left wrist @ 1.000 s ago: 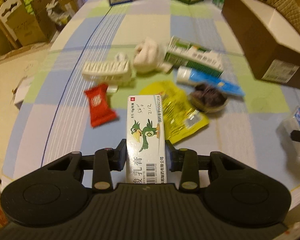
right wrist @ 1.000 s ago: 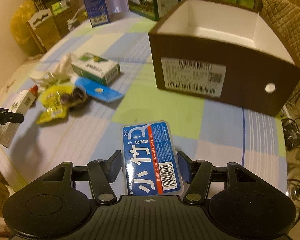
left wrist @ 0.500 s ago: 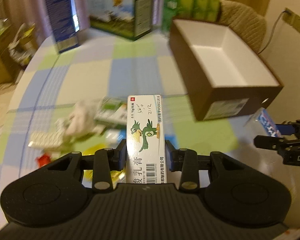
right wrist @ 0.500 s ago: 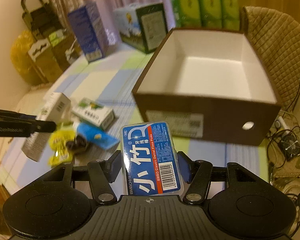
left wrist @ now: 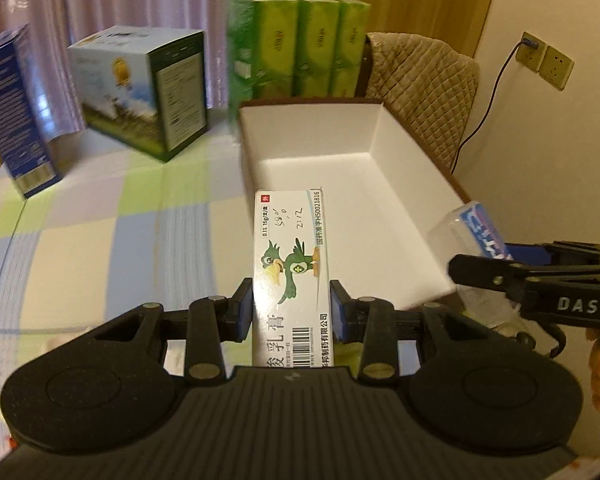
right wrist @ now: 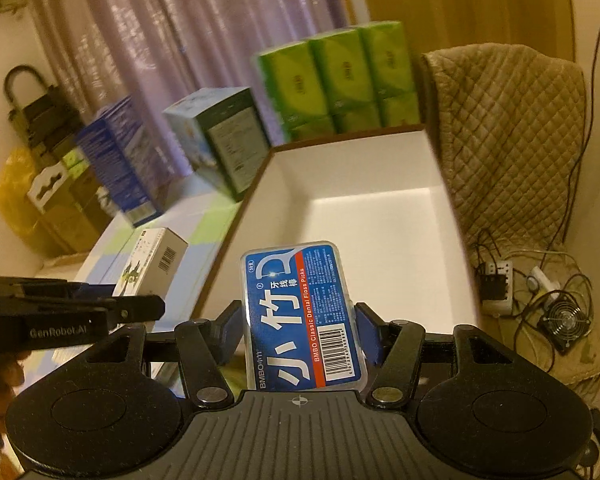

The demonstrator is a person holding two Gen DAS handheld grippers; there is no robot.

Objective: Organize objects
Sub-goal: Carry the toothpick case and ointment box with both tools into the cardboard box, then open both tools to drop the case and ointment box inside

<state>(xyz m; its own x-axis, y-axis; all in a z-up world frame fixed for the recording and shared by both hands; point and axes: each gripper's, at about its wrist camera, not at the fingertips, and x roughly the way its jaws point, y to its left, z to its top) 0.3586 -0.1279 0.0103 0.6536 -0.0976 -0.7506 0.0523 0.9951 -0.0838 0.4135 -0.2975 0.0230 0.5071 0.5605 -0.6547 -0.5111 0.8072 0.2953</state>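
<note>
Table (left wrist: 100, 248) blurred; its near part is hidden behind both tools. White-lined box (left wrist: 340, 168) at 12 o'clock, near wall cut off by the held items. Left gripper (left wrist: 291, 310) clamped on the ointment carton (left wrist: 290, 264), which points into the box. Right gripper (right wrist: 298, 326) clamped on the floss case (right wrist: 304, 312), over the box's near edge.

A checked tablecloth-covered table (left wrist: 100, 248) is being occupied by an open brown box (left wrist: 380, 200), cartons (left wrist: 140, 88) and green tissue packs (left wrist: 300, 40).
</note>
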